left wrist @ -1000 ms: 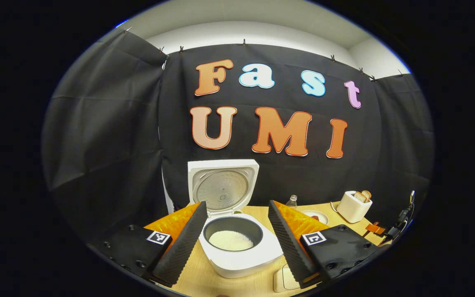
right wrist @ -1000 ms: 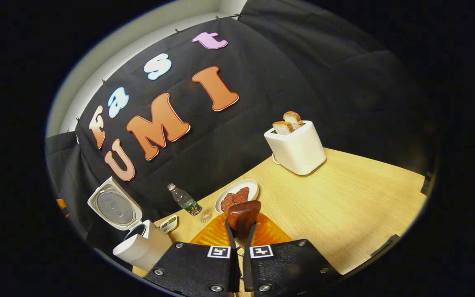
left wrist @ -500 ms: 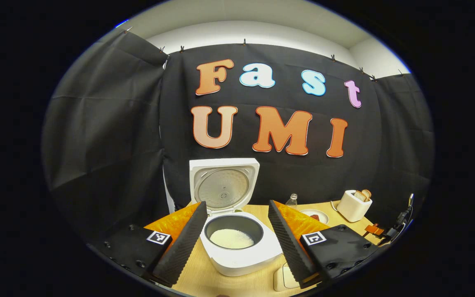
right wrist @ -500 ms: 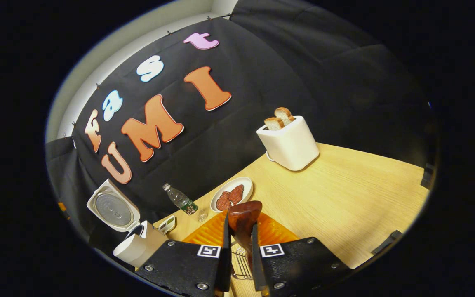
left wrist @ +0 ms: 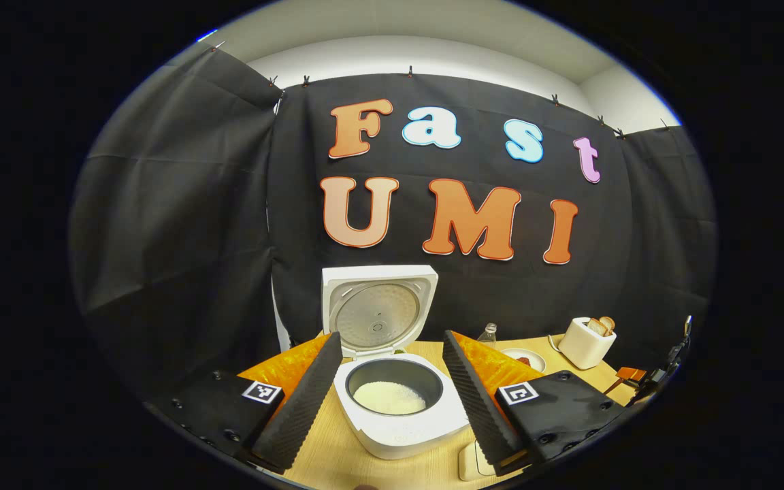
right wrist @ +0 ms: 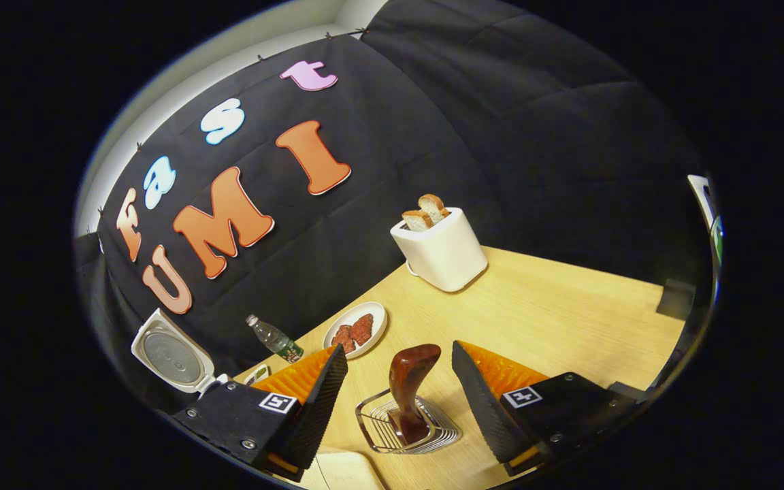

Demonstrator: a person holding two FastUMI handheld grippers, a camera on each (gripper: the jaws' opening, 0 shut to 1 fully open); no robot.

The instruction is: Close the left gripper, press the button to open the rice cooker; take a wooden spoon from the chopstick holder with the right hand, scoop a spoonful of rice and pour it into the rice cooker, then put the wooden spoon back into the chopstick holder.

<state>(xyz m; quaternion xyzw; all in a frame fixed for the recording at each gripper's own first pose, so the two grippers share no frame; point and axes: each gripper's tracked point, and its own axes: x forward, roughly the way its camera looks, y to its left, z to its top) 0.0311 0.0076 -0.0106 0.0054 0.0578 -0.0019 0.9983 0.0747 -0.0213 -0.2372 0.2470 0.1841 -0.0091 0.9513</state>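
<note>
Now the right gripper (right wrist: pixel 397 381) has its jaws spread wide, touching nothing. Between its fingers, apart from both, the wooden spoon (right wrist: pixel 409 388) stands in the wire chopstick holder (right wrist: pixel 426 435) on the wooden table (right wrist: pixel 569 320), its handle down in the rack and its dark reddish bowl uppermost, leaning slightly toward the right finger. Just beyond the left finger lies a white plate (right wrist: pixel 371 318) with pieces of reddish-brown food, and beside that a small clear water bottle (right wrist: pixel 273 338) lies tilted toward the black cloth wall. Farther back stands a white toaster (right wrist: pixel 443 253) with two slices of bread (right wrist: pixel 424 209) poking out of its slots. At the far left edge of the right gripper view the rice cooker's raised lid (right wrist: pixel 167 350) can be seen.

The left gripper (left wrist: pixel 392 384) is likewise open wide and holds nothing. Framed between its fingers, a little way ahead on the table, sits the white rice cooker (left wrist: pixel 402 425), its lid standing upright behind it. The dark inner pot holds a layer of white rice (left wrist: pixel 389 397). Off to the right in the left gripper view are the bottle, the plate and the toaster, small and distant near the wall.
</note>
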